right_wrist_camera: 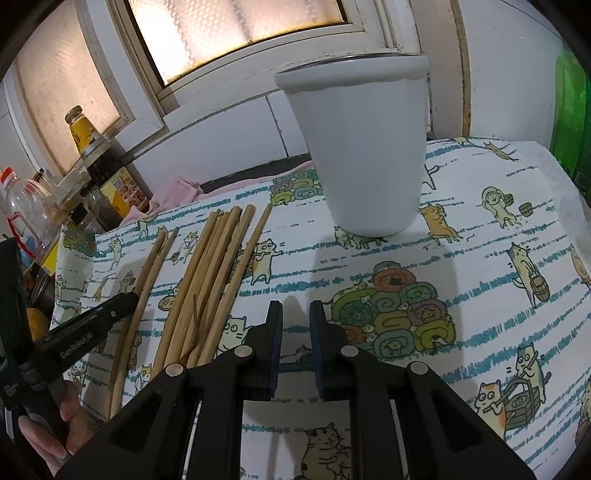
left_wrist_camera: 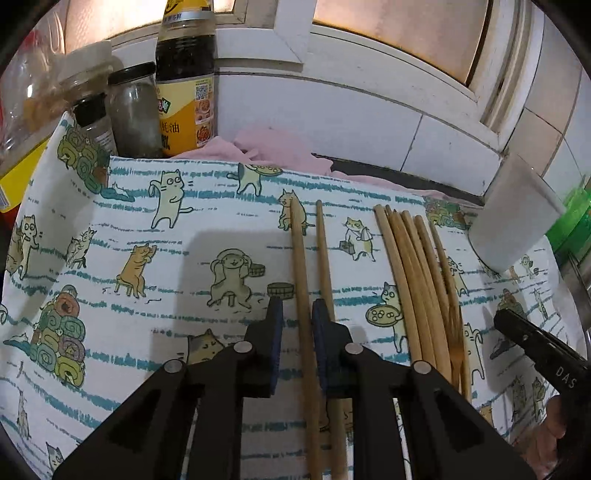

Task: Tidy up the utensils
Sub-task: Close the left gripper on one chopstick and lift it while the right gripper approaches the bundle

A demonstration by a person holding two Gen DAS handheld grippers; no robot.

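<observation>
In the left wrist view the left gripper [left_wrist_camera: 297,314] reaches out over a cloth [left_wrist_camera: 147,240] printed with cartoon cats and teal stripes; its blue-padded fingers [left_wrist_camera: 276,321] stand a narrow gap apart with one wooden chopstick [left_wrist_camera: 301,280] running lengthwise between them, though whether the pads actually press on it I cannot tell. A second chopstick [left_wrist_camera: 325,258] lies just beside it to the right, passing under the right-hand finger. Further right a bundle of chopsticks [left_wrist_camera: 417,280] lies loosely side by side on the cloth, and beyond them, at the right edge, a white cup [left_wrist_camera: 513,221] stands upright. The tip of the right gripper [left_wrist_camera: 524,332] shows at the far right, near the bundle. At the back left stand a dark sauce bottle [left_wrist_camera: 186,81] with a yellow label and two glass jars [left_wrist_camera: 133,110], with a pink rag [left_wrist_camera: 273,147] bunched against the tiled wall. In the right wrist view the right gripper [right_wrist_camera: 297,317] hovers above bare cloth [right_wrist_camera: 480,240], its fingers [right_wrist_camera: 317,321] slightly parted with nothing between them. The white cup [right_wrist_camera: 364,155] stands ahead of it on the cloth, under a frosted window [right_wrist_camera: 236,33]. To the left the bundle of chopsticks [right_wrist_camera: 210,280] lies fanned, and left of that the pair of chopsticks [right_wrist_camera: 147,280], where the left gripper [right_wrist_camera: 110,310] comes in from the lower left, a hand [right_wrist_camera: 51,435] around its handle
</observation>
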